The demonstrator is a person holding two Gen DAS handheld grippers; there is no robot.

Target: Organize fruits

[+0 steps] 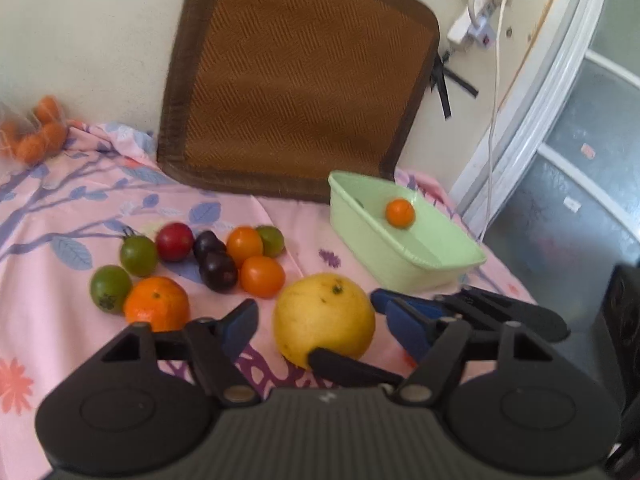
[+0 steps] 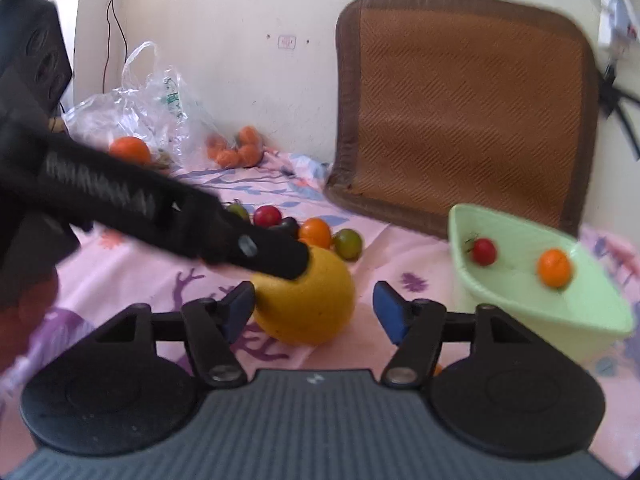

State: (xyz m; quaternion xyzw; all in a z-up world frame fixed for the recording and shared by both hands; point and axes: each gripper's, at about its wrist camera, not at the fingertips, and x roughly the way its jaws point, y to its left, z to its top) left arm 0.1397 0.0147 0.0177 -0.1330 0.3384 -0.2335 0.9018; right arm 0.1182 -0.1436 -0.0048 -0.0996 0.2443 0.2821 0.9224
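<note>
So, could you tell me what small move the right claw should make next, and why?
Probably ease the right claw forward around the yellow fruit and close on it. Its jaws stand open, the fruit sits between them on the cloth, and the green tub that already holds two small fruits is just beside it. The left claw crowds the same fruit, so it should likely back off first.

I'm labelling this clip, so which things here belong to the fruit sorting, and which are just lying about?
Part of the job:
- green tub, with an orange tomato and a red tomato inside
- big yellow fruit
- loose tomatoes and an orange on the cloth

Just lying about:
- brown woven cushion
- plastic bag
- power strip
</note>
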